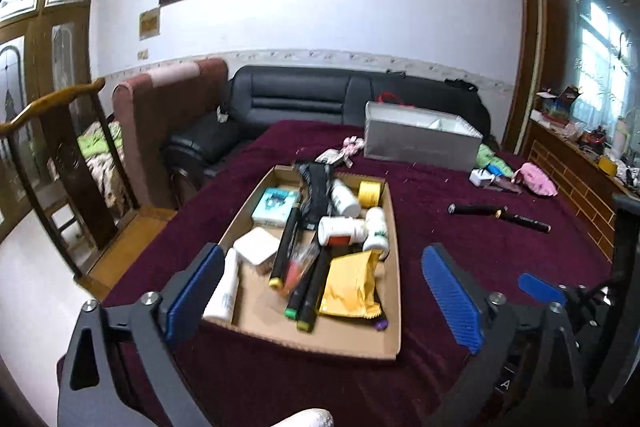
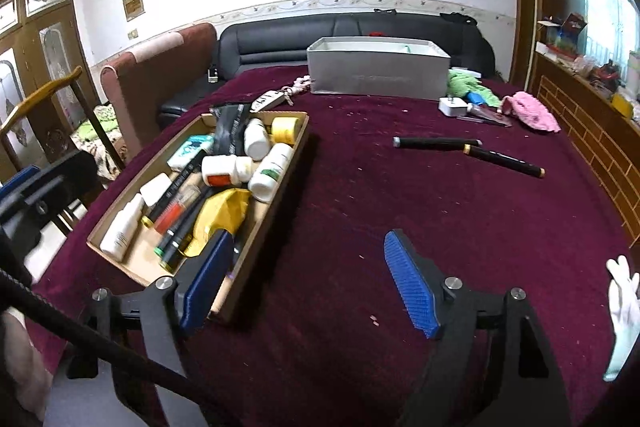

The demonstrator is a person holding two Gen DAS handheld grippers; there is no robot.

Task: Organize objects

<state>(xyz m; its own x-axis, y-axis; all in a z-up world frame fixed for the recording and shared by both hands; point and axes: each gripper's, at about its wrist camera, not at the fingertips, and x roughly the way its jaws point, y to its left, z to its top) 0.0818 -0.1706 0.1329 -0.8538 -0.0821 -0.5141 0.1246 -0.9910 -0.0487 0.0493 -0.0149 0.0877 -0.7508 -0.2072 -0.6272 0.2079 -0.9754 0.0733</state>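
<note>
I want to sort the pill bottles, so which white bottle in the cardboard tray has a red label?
The white bottle with the red label lies on its side mid-tray, cap toward the green-labelled bottle. The third bottle, farther back beside the yellow tape roll, shows no red.

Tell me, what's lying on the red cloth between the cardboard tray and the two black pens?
Nothing but bare cloth. In the right wrist view the stretch from the cardboard tray to the two black pens shows only tiny pale specks.

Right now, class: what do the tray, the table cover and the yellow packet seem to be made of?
Tray: corrugated cardboard, it seems; matt brown, raw cut edges.
Table cover: probably velvet-like fabric; deep maroon, soft nap, lint specks.
Yellow packet: likely plastic film; glossy, crinkled, with a crimped end seal.
</note>
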